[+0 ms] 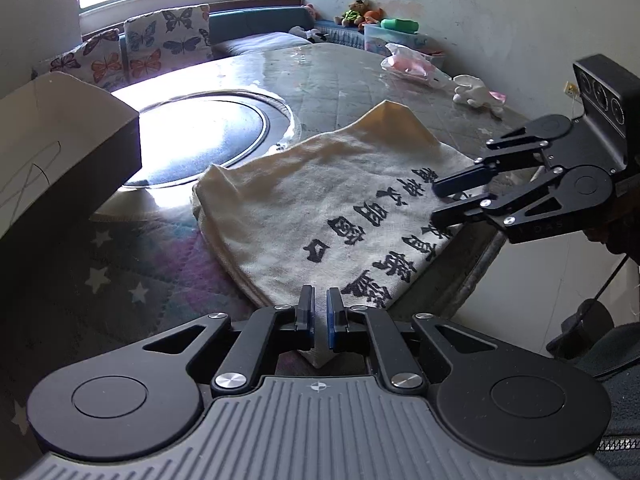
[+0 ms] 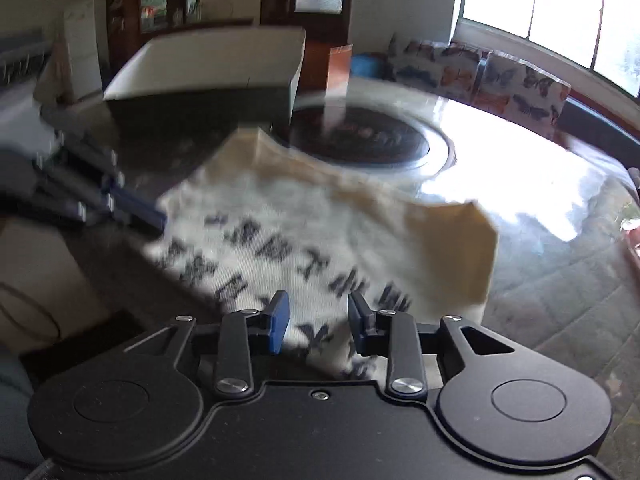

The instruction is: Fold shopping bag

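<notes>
Here my left gripper [image 1: 319, 309] is clenched on the near corner of the cream shopping bag [image 1: 320, 196], which lies spread flat on the round table [image 1: 340, 76], its black printed characters facing up. My right gripper [image 2: 318, 322] stands released, jaws parted over the bag's edge, cloth showing between them but unpinched. A cardboard box [image 1: 60, 148] sits beside the bag.
</notes>
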### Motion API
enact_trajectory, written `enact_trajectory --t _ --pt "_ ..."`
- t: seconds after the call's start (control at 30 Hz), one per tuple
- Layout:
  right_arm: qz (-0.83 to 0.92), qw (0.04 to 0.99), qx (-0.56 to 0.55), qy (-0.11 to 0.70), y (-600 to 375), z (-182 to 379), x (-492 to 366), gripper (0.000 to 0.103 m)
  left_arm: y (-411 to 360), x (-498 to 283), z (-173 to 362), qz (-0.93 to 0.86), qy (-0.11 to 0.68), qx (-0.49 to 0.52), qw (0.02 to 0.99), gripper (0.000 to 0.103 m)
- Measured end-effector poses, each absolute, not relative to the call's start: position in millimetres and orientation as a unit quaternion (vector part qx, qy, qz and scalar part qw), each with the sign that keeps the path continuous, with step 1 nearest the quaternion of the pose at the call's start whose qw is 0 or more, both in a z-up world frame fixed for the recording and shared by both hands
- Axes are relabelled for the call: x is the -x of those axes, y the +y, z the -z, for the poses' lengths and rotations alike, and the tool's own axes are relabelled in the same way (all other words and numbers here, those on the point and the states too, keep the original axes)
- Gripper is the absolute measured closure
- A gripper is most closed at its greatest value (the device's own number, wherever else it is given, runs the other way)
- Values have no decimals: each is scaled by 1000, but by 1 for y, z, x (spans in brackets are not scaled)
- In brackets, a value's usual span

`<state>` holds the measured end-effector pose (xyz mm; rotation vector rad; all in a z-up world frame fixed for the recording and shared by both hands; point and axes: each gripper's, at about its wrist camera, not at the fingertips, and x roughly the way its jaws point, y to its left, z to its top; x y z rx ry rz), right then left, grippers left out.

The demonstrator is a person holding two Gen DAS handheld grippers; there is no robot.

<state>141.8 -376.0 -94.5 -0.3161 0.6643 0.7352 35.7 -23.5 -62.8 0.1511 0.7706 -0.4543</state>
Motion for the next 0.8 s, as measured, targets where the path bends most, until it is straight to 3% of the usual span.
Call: enact_trajectory --t 0.2,0.3,0.5,0.6,0.8 --pt "-337 869 88 352 -404 79 -138 67 -17 -59 42 188 334 -89 919 75" --pt "-342 862 63 369 -412 75 -130 62 -10 -83 36 158 316 -86 932 62" --pt "-334 850 -3 407 -427 78 -132 59 -2 -129 48 138 333 -78 929 60" --pt "-328 842 -44 427 -433 86 -139 59 -1 -138 52 139 334 -75 929 54" --pt "-309 846 -80 427 -436 90 -146 60 0 -143 56 138 330 -68 931 54"
